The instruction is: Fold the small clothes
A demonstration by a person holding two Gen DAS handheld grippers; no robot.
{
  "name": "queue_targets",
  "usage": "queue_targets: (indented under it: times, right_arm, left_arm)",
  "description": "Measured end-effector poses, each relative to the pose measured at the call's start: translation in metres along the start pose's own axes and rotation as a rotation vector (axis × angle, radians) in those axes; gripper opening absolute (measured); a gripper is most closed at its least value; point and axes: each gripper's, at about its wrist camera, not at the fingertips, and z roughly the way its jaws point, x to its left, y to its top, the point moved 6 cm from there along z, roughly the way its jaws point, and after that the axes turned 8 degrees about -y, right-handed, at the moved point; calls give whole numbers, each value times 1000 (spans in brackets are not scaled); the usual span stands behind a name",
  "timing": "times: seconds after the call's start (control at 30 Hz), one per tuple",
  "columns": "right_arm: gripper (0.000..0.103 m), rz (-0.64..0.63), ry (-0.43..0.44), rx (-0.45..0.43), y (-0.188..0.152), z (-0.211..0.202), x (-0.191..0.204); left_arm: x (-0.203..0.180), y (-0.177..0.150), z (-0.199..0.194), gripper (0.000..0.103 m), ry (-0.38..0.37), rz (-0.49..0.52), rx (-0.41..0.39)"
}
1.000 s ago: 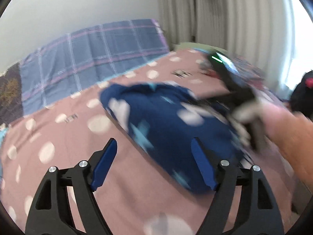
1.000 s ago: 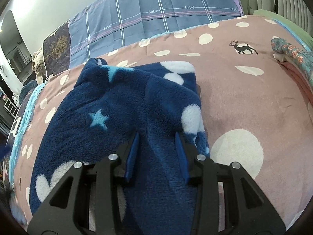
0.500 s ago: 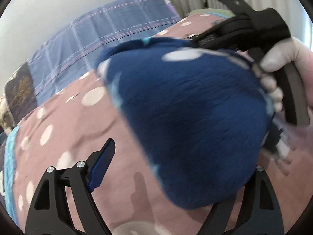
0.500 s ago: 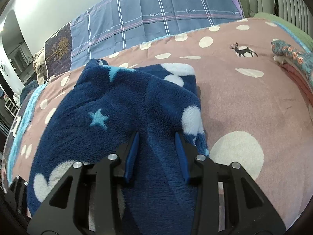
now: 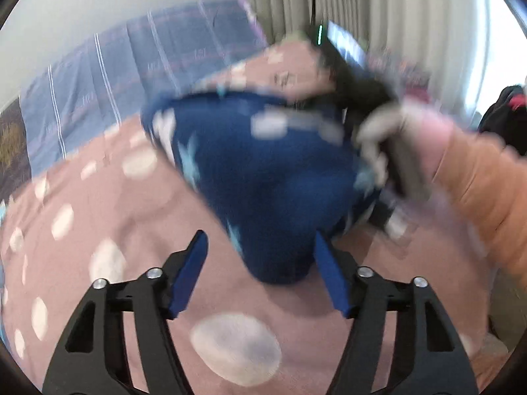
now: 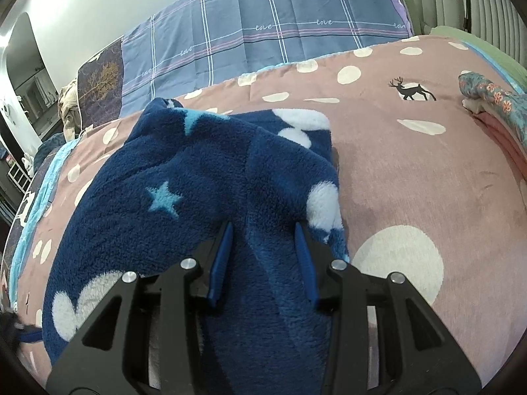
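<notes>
Navy fleece garment, patterned with pale blue stars and white patches, lying in soft folds on a pink bedspread with white dots and a black deer print. The garment sits toward the left half of the bed as the right wrist camera sees it, one folded edge facing the bare bedspread on its right.

Right gripper: both blue pads press into a raised ridge of the fleece, so it is clamped on the garment. In the left wrist view the same tool appears blurred at the garment's far side, held by a gloved hand with an orange sleeve behind it.

Left gripper: its jaws stand apart and have just been closing. The near, rounded end of the garment reaches in between the pads; the blur hides whether the right-hand pad touches the fleece, while the left-hand pad is clearly clear of it.

Surroundings: a blue plaid sheet with the word "love" woven in lies against the wall at the head of the bed. A floral cloth rests at the bedspread's far right edge. Pale curtains hang beyond the bed.
</notes>
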Motion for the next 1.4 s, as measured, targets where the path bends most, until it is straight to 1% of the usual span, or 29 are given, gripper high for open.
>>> queue_targets:
  times: [0.03, 0.07, 0.1, 0.17, 0.2, 0.23, 0.27, 0.3, 0.33, 0.4, 0.47, 0.5, 0.57, 0.6, 0.63, 0.73, 0.77, 0.8, 0.83, 0.87, 0.97, 1.1, 1.2, 1.27, 1.3, 1.33, 1.37, 1.4]
  right_arm:
    - [38, 0, -6, -3, 0, 0, 1]
    - [39, -2, -11, -6, 0, -1, 2]
    - [39, -2, -18, -11, -1, -2, 3]
    - [40, 2, -17, -17, -1, -3, 2]
    - [40, 5, -12, -19, -1, -4, 1]
    - [40, 11, 1, -19, -1, -5, 0]
    - [40, 27, 22, -12, 0, -8, -4]
    - [40, 40, 35, -6, 0, -12, -6]
    - [40, 71, 58, 5, 0, -22, -12]
    - [42, 109, 64, 3, -2, -44, -22]
    - [43, 120, 84, -31, -9, -71, -29]
    - [43, 118, 108, -55, -16, -89, -30]
    - [43, 102, 140, -86, -33, -116, -25]
    - [43, 87, 147, -90, -42, -123, -23]
    - [43, 68, 148, -79, -54, -125, -18]
    - [41, 46, 77, 42, -90, -92, -14]
    - [41, 50, 74, 38, -97, -83, -14]
    - [41, 57, 68, 21, -98, -81, -15]
    - [42, 58, 62, 28, -95, -82, -15]
    - [43, 57, 55, 37, -93, -83, -14]
    - [44, -5, 6, 51, -90, -84, -6]
    - [46, 2, -2, 37, -92, -86, -4]
    - [46, 35, 6, 13, -94, -89, -7]
    - [46, 43, -8, -19, -90, -97, -6]
    - [46, 63, -25, -59, -86, -105, -6]
    - [46, 90, -28, -110, -82, -115, -6]
    - [46, 118, -20, -166, -75, -124, -5]
    - [47, 150, 0, -220, -66, -134, -4]
  left_arm:
    - [2, 16, -10, 60, 9, 10, -57]
    - [5, 29, -13, 59, 19, 19, -94]
    - [9, 42, -13, 58, 32, 23, -119]
    - [21, 65, 6, 56, 28, -8, -133]
    - [26, 70, 21, 56, 26, -22, -120]
    - [33, 68, 51, 56, 31, -24, -48]
    - [39, 58, 83, 59, 35, -21, 46]
    - [43, 47, 101, 62, 28, -24, 65]
    - [46, 42, 103, 62, 15, -38, 26]
    - [46, 40, 96, 62, 28, -48, 39]
    - [44, 38, 93, 62, 48, -13, 34]
    - [45, 37, 92, 62, 44, -16, 28]
    - [49, 37, 94, 62, 21, -52, 26]
    - [53, 40, 96, 62, 14, -59, 26]
    - [53, 40, 96, 62, 12, -58, 23]
    - [49, 42, 99, 63, 8, -51, 18]
    - [48, 42, 99, 63, 17, -43, 17]
    - [46, 42, 98, 63, 33, -37, 18]
    - [47, 43, 97, 63, 41, -40, 20]
    - [48, 43, 96, 63, 41, -44, 22]
    - [50, 44, 95, 63, 26, -59, 28]
    - [51, 43, 95, 63, 26, -79, 21]
    - [53, 46, 93, 63, 21, -101, 28]
    - [58, 52, 85, 62, -7, -155, 15]
    - [61, 58, 80, 62, -26, -181, -1]
    - [66, 68, 73, 61, -34, -193, -38]
    - [69, 75, 69, 60, -25, -191, -61]
    - [73, 82, 66, 55, -11, -180, -84]
